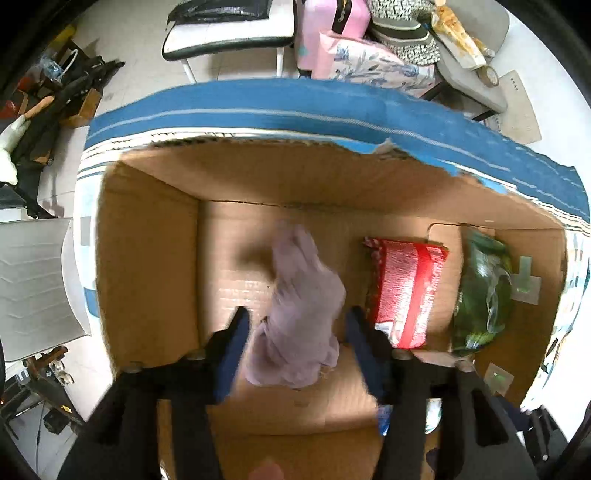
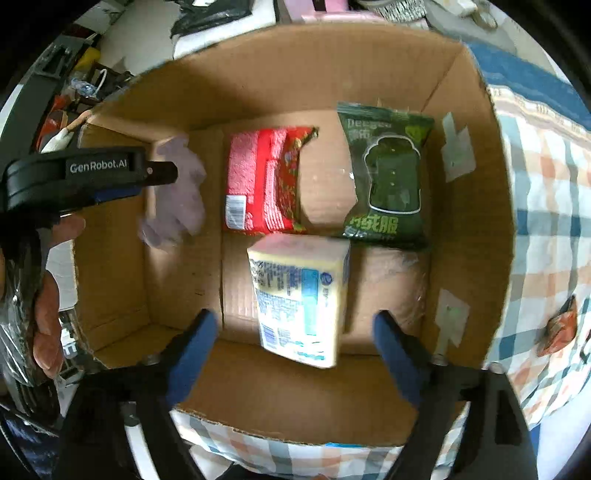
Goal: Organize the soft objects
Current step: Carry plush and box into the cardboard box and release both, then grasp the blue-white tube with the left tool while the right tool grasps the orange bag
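Observation:
An open cardboard box point(image 1: 147, 258) point(image 2: 469, 206) stands on a checked cloth. My left gripper point(image 1: 295, 317) is open over its left part; a blurred pale purple cloth point(image 1: 299, 314) point(image 2: 181, 195) hangs between the spread fingers, apart from both. It shows from the side in the right wrist view point(image 2: 162, 173). My right gripper point(image 2: 295, 325) is open above the box front; a yellow-and-blue tissue pack point(image 2: 301, 299) lies between its fingers, blurred, untouched. A red-and-pink pack point(image 1: 402, 291) point(image 2: 262, 184) and a green packet point(image 1: 480, 291) point(image 2: 388, 173) lie on the box floor.
The box's far flap is blue-printed point(image 1: 295, 107). A checked cloth point(image 2: 546, 206) lies under and right of the box, with a small orange item point(image 2: 559, 328) on it. A bench point(image 1: 229, 37), pink bag point(image 1: 332, 29) and clutter stand beyond.

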Tool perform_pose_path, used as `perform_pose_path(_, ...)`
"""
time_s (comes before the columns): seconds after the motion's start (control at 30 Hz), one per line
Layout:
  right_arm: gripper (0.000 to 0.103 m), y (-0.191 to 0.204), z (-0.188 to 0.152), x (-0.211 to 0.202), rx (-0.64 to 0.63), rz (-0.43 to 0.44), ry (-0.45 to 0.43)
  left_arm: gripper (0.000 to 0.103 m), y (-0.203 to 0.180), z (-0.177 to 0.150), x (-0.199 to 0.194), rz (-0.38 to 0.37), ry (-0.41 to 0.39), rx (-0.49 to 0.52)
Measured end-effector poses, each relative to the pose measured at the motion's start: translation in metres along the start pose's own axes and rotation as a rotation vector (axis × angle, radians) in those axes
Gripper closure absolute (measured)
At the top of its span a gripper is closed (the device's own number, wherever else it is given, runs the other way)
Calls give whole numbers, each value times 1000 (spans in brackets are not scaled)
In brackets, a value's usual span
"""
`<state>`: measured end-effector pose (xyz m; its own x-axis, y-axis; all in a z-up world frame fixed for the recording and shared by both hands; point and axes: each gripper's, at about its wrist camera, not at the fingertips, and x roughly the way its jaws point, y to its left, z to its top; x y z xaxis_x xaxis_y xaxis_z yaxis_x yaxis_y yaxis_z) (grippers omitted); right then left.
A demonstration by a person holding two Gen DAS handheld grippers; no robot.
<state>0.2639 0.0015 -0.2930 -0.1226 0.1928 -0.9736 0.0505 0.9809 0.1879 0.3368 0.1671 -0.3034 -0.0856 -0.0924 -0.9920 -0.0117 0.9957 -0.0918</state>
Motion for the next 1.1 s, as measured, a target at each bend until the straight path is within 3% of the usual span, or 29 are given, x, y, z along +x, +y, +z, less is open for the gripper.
perform_pose_path(0.1, 0, 0, 1, -9, -16, -18, -20, 16, 1, -9, -13, 0, -32, 3)
perform_pose_path(0.27, 0, 2, -6, -20, -40, -68, -54, 7, 2, -40, -37, 4, -86, 12)
perform_pose_path(0.7, 0, 11, -34, -39, -61, -62, -104, 6, -4, -106, -75, 23, -183, 2)
perform_pose_path(0.97, 0, 6, -69, -93, -89, -32, -192, 6, -20, -144, -127, -3, -289, 3)
perform_pose_path(1.1, 0, -10, -89, -124, -80, 22, -240, 6, -37, -162, -158, -34, -347, 10)
